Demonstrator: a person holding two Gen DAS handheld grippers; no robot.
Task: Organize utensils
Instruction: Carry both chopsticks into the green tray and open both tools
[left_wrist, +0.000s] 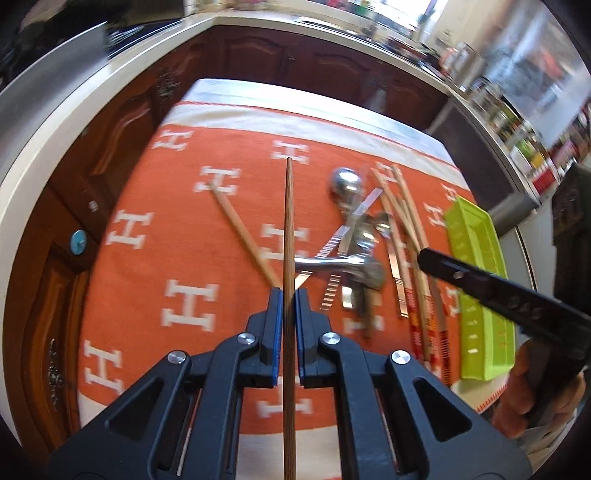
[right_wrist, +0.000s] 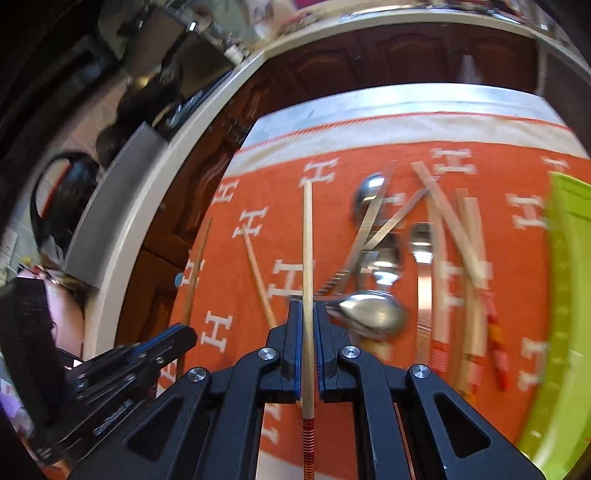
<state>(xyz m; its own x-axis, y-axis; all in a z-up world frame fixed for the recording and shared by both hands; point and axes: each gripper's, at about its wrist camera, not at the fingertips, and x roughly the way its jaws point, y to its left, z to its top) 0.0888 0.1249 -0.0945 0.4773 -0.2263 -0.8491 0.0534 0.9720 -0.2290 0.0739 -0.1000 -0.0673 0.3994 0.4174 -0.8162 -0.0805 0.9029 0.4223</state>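
Note:
My left gripper (left_wrist: 289, 295) is shut on a dark brown chopstick (left_wrist: 289, 221), which points straight ahead above the orange cloth (left_wrist: 155, 258). My right gripper (right_wrist: 307, 306) is shut on a pale chopstick (right_wrist: 306, 240) with a red-striped end. In each view the other gripper shows at the side: the right gripper (left_wrist: 421, 254), the left gripper (right_wrist: 186, 334). One pale chopstick (left_wrist: 243, 232) lies alone on the cloth. To the right, a pile holds spoons (right_wrist: 373, 317), a fork (right_wrist: 423, 240), flat metal chopsticks (left_wrist: 364, 206) and wooden chopsticks (right_wrist: 472, 236).
A lime-green tray (left_wrist: 476, 258) lies along the cloth's right side, beside the pile. Dark wood cabinets (left_wrist: 258, 55) under a white counter edge (left_wrist: 48, 140) curve round the table's far and left sides. A hand (left_wrist: 535, 391) holds the right gripper's handle.

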